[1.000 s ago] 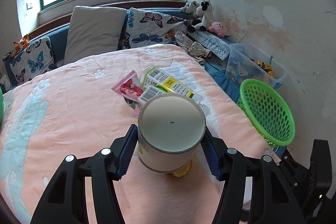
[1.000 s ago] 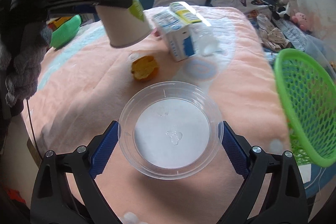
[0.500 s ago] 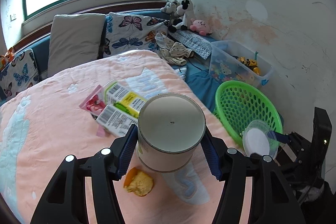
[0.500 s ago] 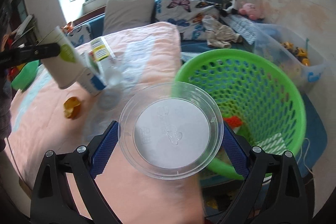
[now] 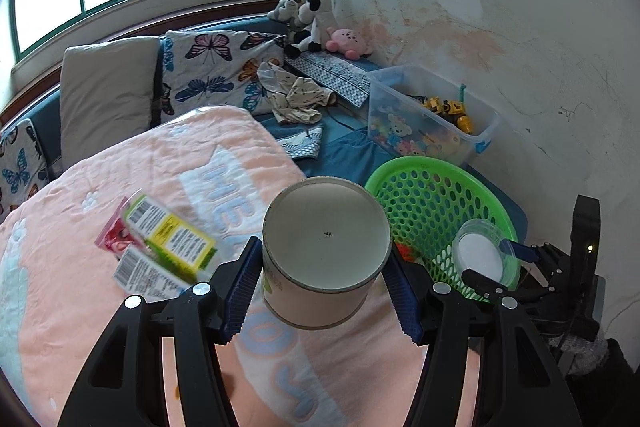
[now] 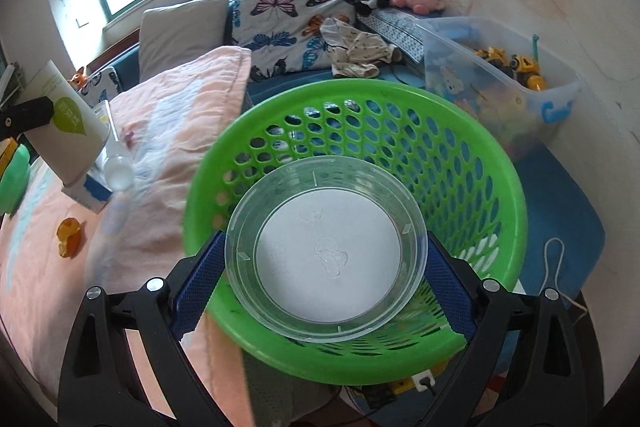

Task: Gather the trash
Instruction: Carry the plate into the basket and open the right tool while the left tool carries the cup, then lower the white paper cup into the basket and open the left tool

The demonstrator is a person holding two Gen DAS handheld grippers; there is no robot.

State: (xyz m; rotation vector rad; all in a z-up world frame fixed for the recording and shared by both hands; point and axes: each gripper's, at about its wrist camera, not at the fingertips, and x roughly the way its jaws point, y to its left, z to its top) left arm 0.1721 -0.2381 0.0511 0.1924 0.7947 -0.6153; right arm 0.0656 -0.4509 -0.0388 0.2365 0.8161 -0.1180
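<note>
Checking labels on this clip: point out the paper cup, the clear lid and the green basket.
paper cup (image 5: 326,235), left wrist view, its flat base.
clear lid (image 6: 328,247), right wrist view, its white centre.
green basket (image 6: 516,195), right wrist view, its right rim.

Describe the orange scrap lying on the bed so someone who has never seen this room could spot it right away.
Start at the peach quilt covering the bed, left of the green basket. Near its left side, below the milk carton and the fallen clear bottle, lies the orange scrap. It is the only bright orange, crumpled, peel-like piece on the quilt, lying apart from the rest.

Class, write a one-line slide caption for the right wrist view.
Right tongs hold a clear plastic lid over the green basket beside the bed.
</note>
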